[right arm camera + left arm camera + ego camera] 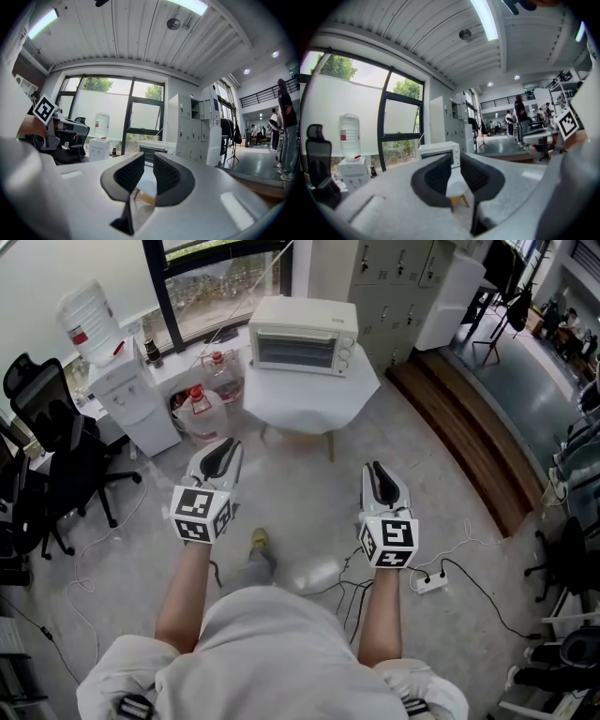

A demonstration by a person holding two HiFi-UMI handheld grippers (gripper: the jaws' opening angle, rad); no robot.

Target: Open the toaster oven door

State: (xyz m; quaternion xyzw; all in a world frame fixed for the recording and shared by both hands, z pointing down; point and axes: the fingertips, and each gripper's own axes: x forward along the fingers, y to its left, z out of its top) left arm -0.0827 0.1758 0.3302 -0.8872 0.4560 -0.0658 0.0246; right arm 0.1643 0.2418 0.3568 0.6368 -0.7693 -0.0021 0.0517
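So the toaster oven (303,336) sits on a little white table (309,395) by the window, with its door shut and facing the person. It's well apart from both tools, so I'd guess this is just the approach. The left gripper (218,451) and right gripper (380,476) are both held out level, forearms straight and roughly parallel, aimed at the oven. Jaws on each are parted a bit with nothing between them — probably kept ready to catch the door handle.
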